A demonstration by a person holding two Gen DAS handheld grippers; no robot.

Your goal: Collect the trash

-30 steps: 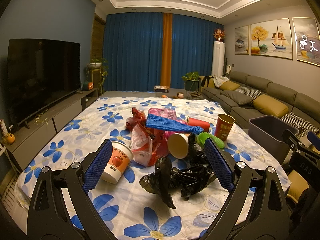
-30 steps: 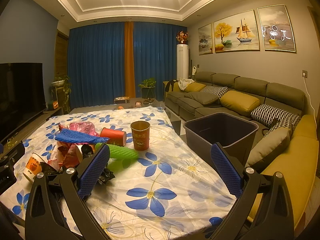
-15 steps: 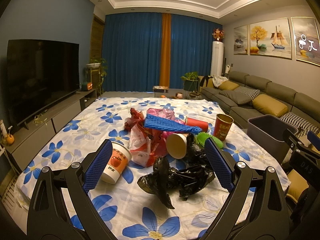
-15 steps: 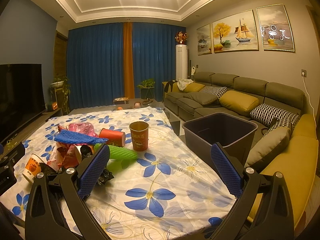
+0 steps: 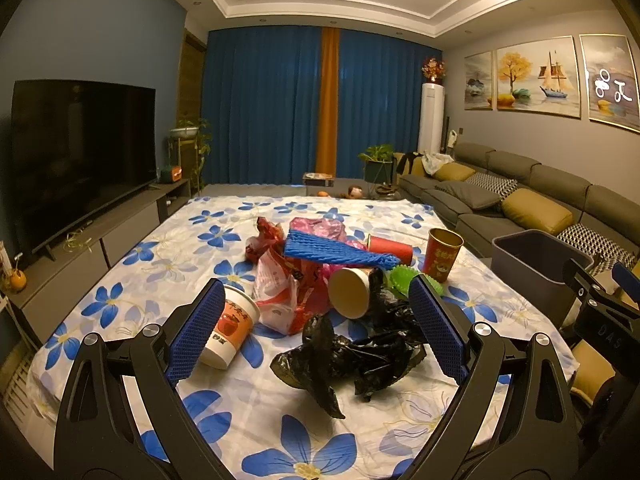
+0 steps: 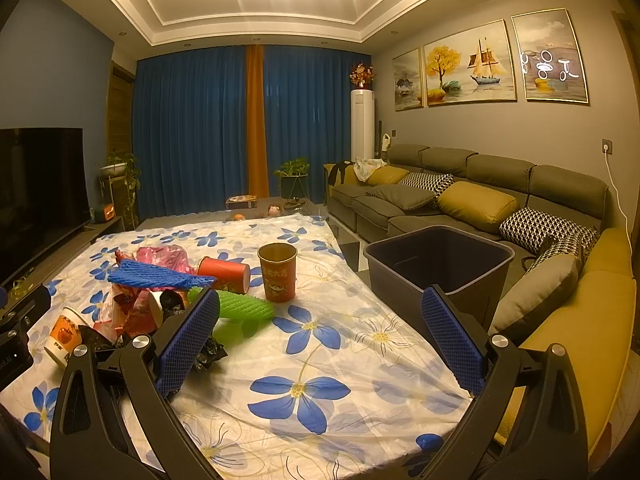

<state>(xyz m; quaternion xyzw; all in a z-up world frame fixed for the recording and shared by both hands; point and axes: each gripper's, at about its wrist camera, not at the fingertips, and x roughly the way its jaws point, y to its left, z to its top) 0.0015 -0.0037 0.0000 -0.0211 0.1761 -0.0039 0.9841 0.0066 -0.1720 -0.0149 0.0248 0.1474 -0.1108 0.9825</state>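
Note:
A pile of trash lies on the flowered table [image 5: 168, 264]: a crumpled black bag [image 5: 360, 356], a white and orange paper cup [image 5: 228, 332], a red and white plastic bag [image 5: 284, 292], a blue foam net [image 5: 336, 250], a brown cup on its side [image 5: 350, 292], a green foam net [image 6: 240, 308], a red cup on its side [image 6: 224, 274] and an upright red cup [image 6: 278, 272]. My left gripper [image 5: 316, 336] is open and empty, above the table just short of the black bag. My right gripper [image 6: 318, 340] is open and empty over bare cloth. A dark grey bin [image 6: 436, 264] stands beside the table's right edge.
A grey sofa [image 6: 460, 200] with cushions runs along the right wall behind the bin. A TV [image 5: 76, 152] on a low cabinet stands left of the table. Blue curtains [image 5: 272, 108] and plants are at the far end.
Both views have shifted slightly; the trash pile sits a little lower and to the left in the left wrist view. Both grippers stay open and empty.

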